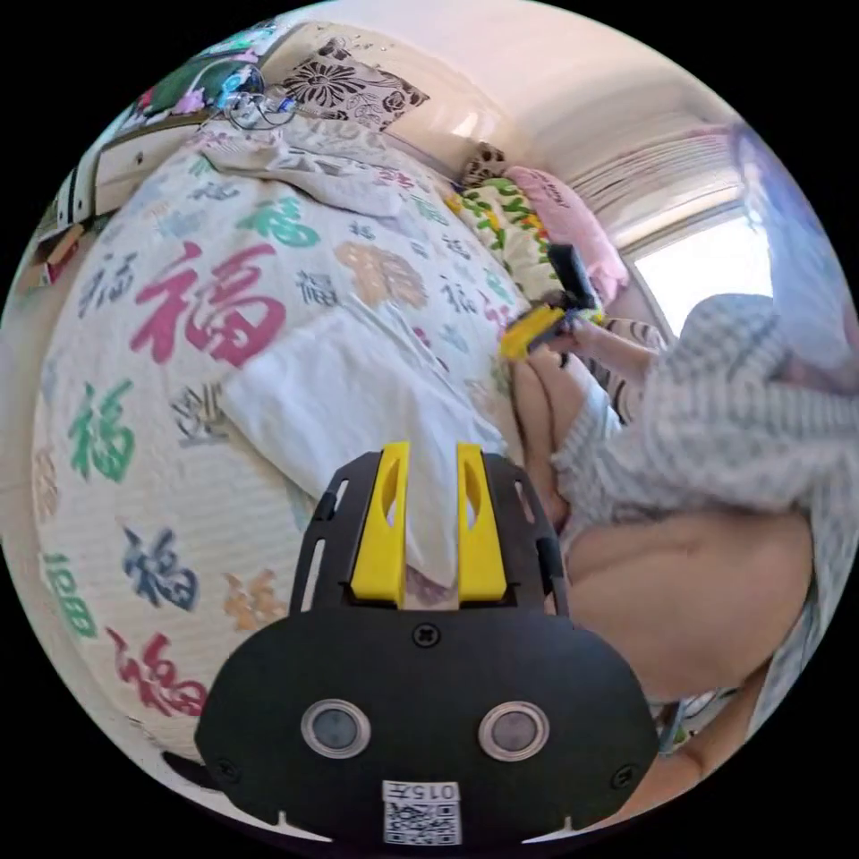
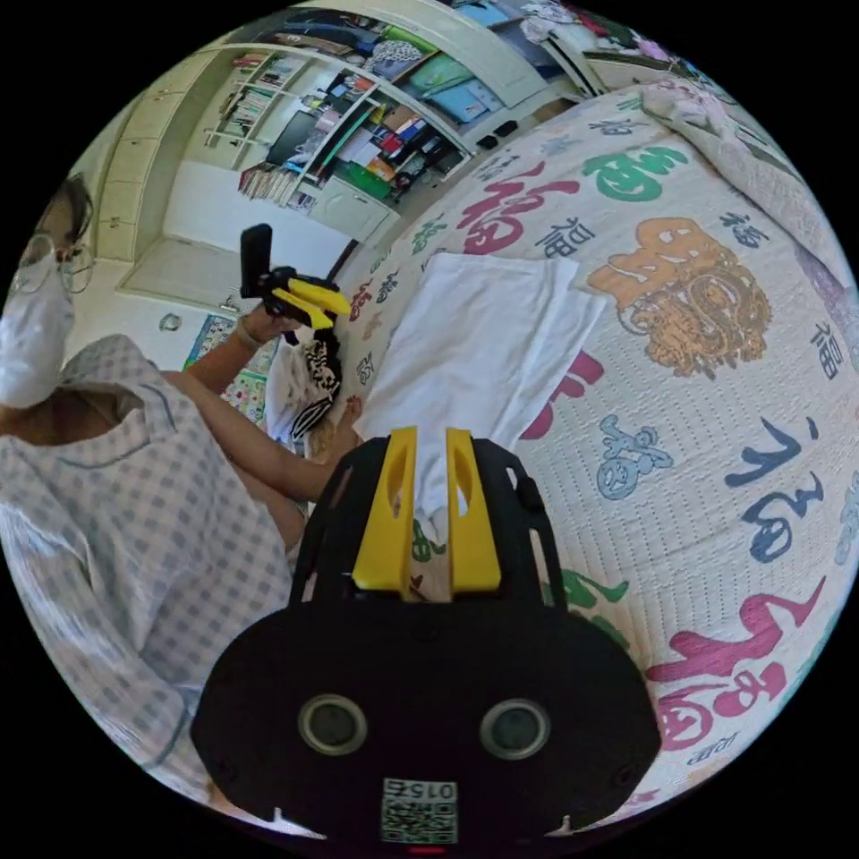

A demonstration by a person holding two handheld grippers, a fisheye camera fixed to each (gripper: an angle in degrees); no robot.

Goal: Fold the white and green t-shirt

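Observation:
The t-shirt (image 1: 349, 403) lies folded into a white rectangle on the bed, near the edge where the person stands; no green part of it shows. My left gripper (image 1: 433, 447) hangs above the shirt's near end with its jaws a narrow gap apart and the cloth seen behind that gap, not pinched. In the right gripper view the shirt (image 2: 483, 340) lies flat beyond my right gripper (image 2: 431, 434), whose jaws are also slightly apart and hold nothing. Each gripper appears in the other's view, held in the air off the bed's edge: right gripper (image 1: 535, 329), left gripper (image 2: 313, 300).
The bedspread (image 1: 179, 501) is cream with large coloured characters. A crumpled blanket (image 1: 304, 165) and pillows (image 1: 564, 215) lie at the far end. A person in a checked top (image 2: 134, 465) stands at the bed's side. Shelves (image 2: 358, 125) line the wall behind.

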